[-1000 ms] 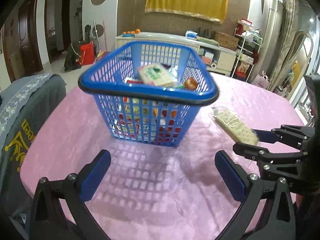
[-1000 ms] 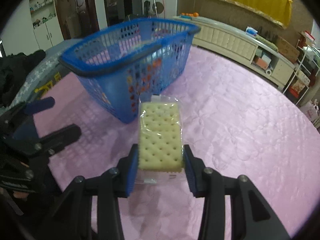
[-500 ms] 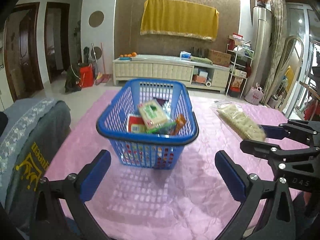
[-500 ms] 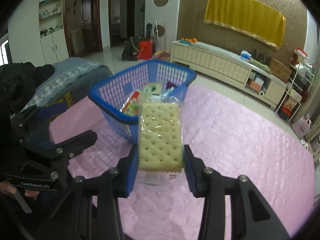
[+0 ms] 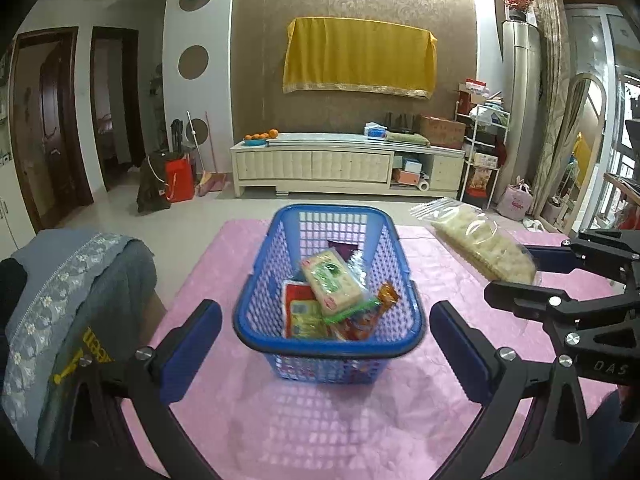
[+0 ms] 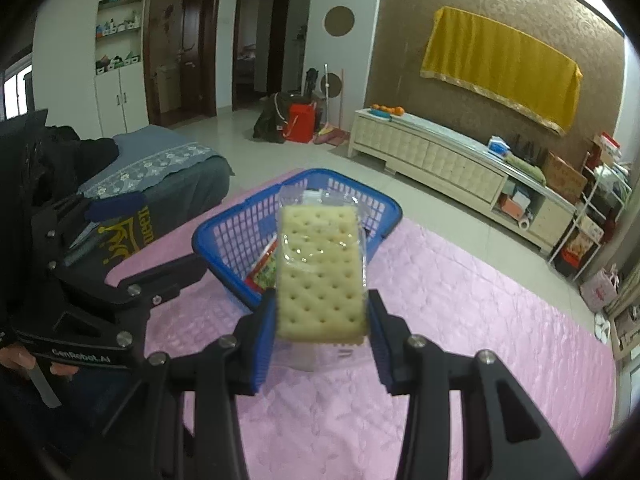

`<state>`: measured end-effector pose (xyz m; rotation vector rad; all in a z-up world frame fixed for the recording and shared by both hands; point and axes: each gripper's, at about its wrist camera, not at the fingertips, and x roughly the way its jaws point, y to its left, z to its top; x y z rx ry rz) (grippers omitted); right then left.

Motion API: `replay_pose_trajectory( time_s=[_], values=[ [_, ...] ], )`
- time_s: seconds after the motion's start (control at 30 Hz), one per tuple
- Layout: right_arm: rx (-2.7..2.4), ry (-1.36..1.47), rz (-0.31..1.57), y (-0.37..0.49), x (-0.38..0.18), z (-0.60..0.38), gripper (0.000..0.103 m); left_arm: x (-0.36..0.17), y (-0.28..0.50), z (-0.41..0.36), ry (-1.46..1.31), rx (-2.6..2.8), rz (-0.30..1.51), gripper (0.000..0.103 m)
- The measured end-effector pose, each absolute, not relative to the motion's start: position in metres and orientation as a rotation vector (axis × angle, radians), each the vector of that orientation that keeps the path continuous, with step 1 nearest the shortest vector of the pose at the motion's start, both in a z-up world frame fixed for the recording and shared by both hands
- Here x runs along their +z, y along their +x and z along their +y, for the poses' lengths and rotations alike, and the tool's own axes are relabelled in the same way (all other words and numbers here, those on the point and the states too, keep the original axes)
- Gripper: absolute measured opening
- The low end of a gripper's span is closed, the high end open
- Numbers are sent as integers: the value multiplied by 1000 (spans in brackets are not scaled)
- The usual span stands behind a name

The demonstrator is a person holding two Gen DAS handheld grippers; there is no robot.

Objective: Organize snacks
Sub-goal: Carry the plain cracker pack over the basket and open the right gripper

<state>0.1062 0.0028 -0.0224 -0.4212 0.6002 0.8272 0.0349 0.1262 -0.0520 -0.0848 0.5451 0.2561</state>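
The right tongs (image 6: 322, 330) clamp a clear-wrapped cracker pack (image 6: 320, 272) at centre frame, held in the air before the basket (image 6: 224, 232); the left tongs (image 5: 326, 340) stand wide apart, empty, low in their frame; the blue basket sits mid-tabletop (image 5: 320, 420), holding several snack packets (image 5: 332, 288).

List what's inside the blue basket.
Basket holds a green-white packet on top, a red-yellow packet, an orange wrapper. Anything beneath them is covered.
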Motion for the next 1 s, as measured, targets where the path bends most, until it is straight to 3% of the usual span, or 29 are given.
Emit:
replay_pose_trajectory(
  time_s=[0.43,0.9,1.0],
  values=[
    [918,-505,641,131,-43,71,47,-65,47,185,-92,337,594,103],
    [956,-495,817,158,-88,97,48,-96,49,218,-158,369,645,103],
    [959,-512,828,157,-90,98,59,-98,46,219,-165,367,648,103]
  ],
)
